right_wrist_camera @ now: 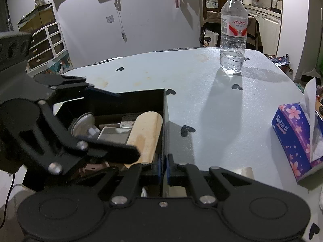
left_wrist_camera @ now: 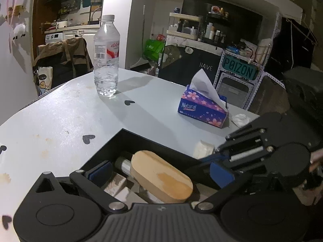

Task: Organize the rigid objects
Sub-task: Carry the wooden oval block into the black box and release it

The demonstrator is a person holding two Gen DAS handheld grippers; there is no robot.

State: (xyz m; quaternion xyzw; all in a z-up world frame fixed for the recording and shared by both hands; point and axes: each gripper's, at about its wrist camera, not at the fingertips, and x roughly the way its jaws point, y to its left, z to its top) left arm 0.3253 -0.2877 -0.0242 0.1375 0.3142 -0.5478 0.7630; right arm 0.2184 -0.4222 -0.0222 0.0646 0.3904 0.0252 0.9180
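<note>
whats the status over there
Right gripper shut on box wall. Left gripper open over wooden block in box. Nothing blocking.

A lived-in home: kitchen counter with faucet (left_wrist_camera: 96,13), washing machine (left_wrist_camera: 52,38), cluttered shelves (left_wrist_camera: 186,26) behind the table (left_wrist_camera: 60,113).

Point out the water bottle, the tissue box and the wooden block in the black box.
water bottle (right_wrist_camera: 234,28), right wrist view, on its label.
tissue box (left_wrist_camera: 201,107), left wrist view, on its front side.
wooden block (left_wrist_camera: 161,176), left wrist view, on its top face.
</note>
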